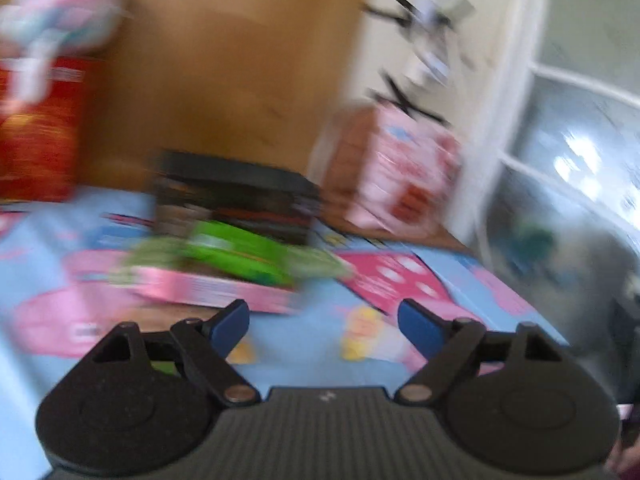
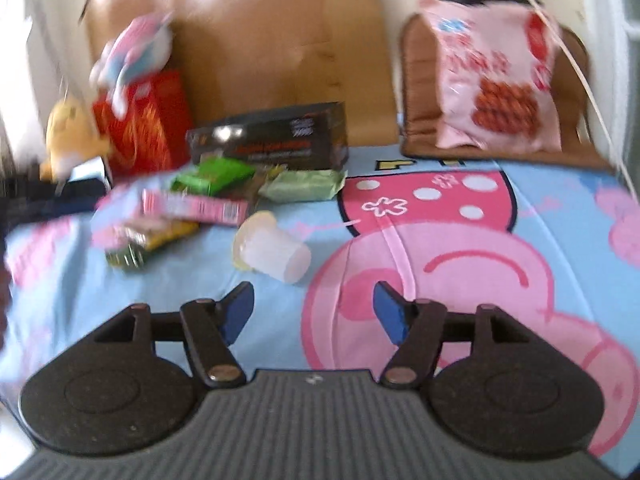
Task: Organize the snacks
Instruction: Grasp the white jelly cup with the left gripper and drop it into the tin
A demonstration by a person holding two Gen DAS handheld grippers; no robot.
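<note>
- Blue cartoon-print cloth (image 2: 460, 184) covers the surface; a wooden board (image 2: 280, 40) stands behind it at the top of the frame.
- Snacks lie heaped at centre left in the right wrist view: black box (image 2: 268, 136), green packet (image 2: 212, 176), pale green pack (image 2: 304, 186), pink box (image 2: 192, 206), yellow-green packet (image 2: 148, 240).
- Plastic cup (image 2: 272, 246) lies on its side just ahead of the right gripper (image 2: 314, 310); I cannot tell whether anything is in it.
- Cup looks light, thin and crushable; take it gently across the wall near the rim.
- Packets look soft and slippery; boxes stiff, best gripped across the narrow edges.
- Pink bag (image 2: 496, 76), upper right, leans on a brown chair (image 2: 416, 80).
- Red box (image 2: 148, 128) stands at left.
- Right jaws stand well apart, holding nothing.
- Left gripper (image 1: 324, 326), blurred view, jaws wide, also bare.
</note>
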